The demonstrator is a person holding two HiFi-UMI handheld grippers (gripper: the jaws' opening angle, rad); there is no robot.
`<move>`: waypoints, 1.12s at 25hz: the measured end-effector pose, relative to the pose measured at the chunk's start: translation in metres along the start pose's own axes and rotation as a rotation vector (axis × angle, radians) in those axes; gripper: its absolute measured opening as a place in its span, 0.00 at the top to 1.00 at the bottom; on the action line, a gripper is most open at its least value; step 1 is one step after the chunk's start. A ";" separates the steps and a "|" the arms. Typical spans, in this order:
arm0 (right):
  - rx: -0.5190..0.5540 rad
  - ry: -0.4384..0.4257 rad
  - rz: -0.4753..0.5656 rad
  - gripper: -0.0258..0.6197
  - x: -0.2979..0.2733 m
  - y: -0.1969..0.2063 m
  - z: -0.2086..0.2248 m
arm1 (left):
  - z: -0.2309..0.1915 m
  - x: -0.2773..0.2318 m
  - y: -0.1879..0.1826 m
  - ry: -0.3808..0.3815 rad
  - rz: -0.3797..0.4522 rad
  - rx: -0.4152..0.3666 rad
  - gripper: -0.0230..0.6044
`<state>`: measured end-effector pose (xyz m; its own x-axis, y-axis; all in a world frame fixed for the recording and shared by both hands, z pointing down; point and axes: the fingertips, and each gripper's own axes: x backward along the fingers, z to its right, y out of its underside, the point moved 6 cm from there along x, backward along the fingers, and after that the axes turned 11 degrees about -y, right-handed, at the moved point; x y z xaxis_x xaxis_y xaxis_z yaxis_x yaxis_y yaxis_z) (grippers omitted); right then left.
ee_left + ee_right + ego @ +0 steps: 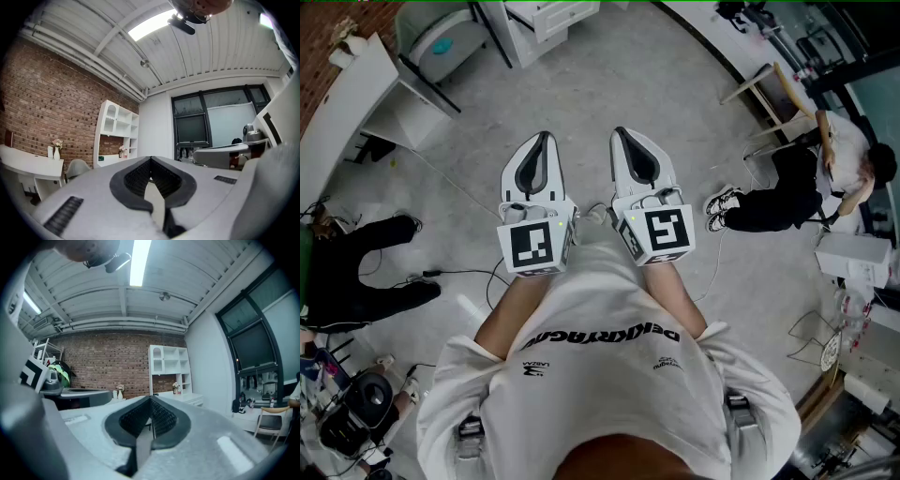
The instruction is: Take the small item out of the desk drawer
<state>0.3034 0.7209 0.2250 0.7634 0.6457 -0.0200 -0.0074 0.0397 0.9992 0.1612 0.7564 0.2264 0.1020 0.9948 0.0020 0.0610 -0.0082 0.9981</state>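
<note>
I hold both grippers level in front of my chest, side by side over the bare concrete floor. The left gripper (546, 137) is shut, its jaws meeting at the tip with nothing between them (150, 159). The right gripper (621, 131) also has its jaws together and empty (151, 398). A white desk (358, 98) stands at the far left and a white drawer unit (551, 17) at the top edge, both well away from the grippers. No open drawer or small item shows in any view.
A grey chair (441, 42) sits by the desk. A person sits on the floor at right (820, 178) near a wooden chair (769, 94). Another person's black-clad legs (356, 258) and cables lie at left. A white shelf unit (168, 366) stands against the brick wall.
</note>
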 end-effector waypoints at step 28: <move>-0.035 -0.062 -0.016 0.96 -0.177 0.027 0.044 | -0.081 -0.155 0.036 0.022 -0.053 0.001 0.97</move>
<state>0.1968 0.5738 0.2566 0.8023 0.5960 -0.0325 -0.0165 0.0765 0.9969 0.0669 0.6098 0.2667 0.0771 0.9958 -0.0496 0.0670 0.0445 0.9968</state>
